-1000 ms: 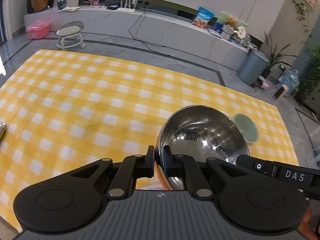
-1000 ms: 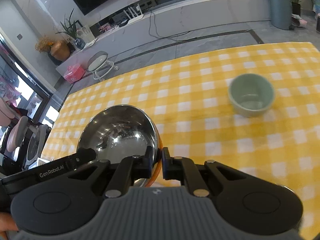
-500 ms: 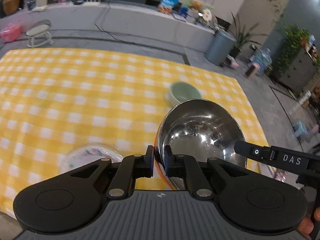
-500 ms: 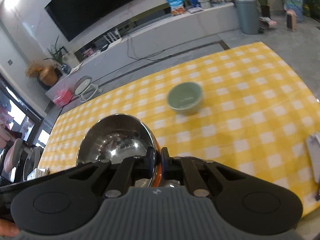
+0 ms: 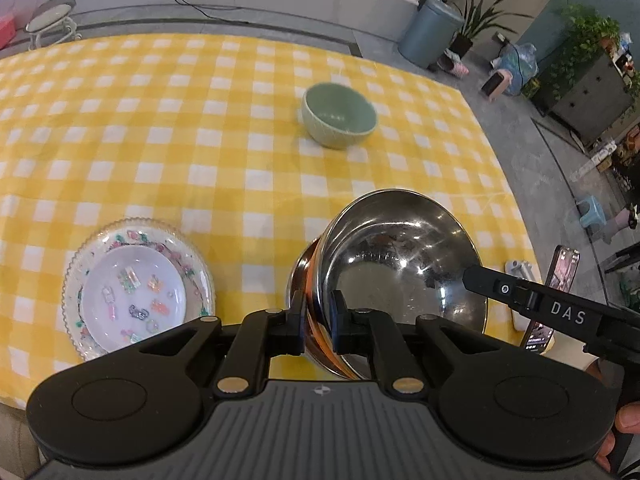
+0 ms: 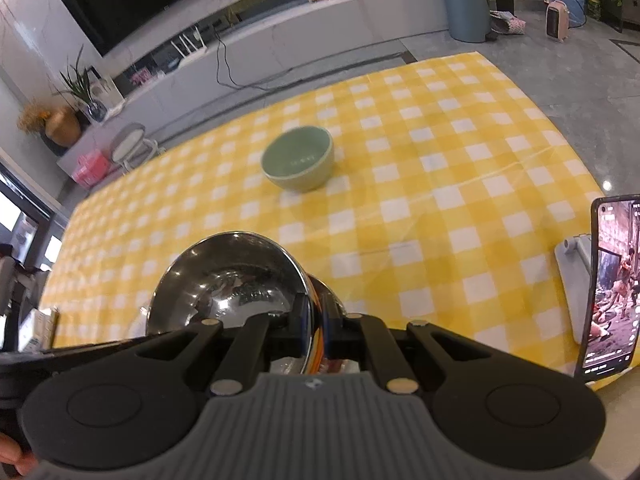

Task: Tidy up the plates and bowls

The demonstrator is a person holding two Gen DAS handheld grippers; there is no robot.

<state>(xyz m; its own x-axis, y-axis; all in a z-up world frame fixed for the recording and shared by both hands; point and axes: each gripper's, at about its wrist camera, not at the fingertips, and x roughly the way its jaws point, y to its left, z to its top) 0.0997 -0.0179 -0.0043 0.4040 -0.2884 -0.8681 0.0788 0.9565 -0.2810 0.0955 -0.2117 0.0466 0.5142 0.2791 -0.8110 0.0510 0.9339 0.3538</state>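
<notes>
Stainless steel is clamped at both ends: the left gripper [image 5: 319,322] pinches the near-left rim of the steel bowl [image 5: 400,264], and the right gripper [image 6: 314,326] pinches its rim on the opposite side, both sets of jaws narrowed onto the metal. The bowl is tilted and sits directly over a second steel bowl [image 5: 301,280], whose edge shows just beneath it at the near right of the yellow checked tablecloth [image 5: 200,140]. Judgement: the step in hand is nesting the held bowl into the lower one. To do it well, level the bowl first, lower both ends evenly, centre rim over rim, and release only once it is seated; an uneven release risks a slide toward the phone [image 6: 610,288] propped on its stand at the right edge. Count: two steel bowls, one green ceramic bowl [image 5: 340,120] standing alone farther out and well apart, and one decorated plate [image 5: 138,288] at near left, possibly stacked on another; that cannot be confirmed.
</notes>
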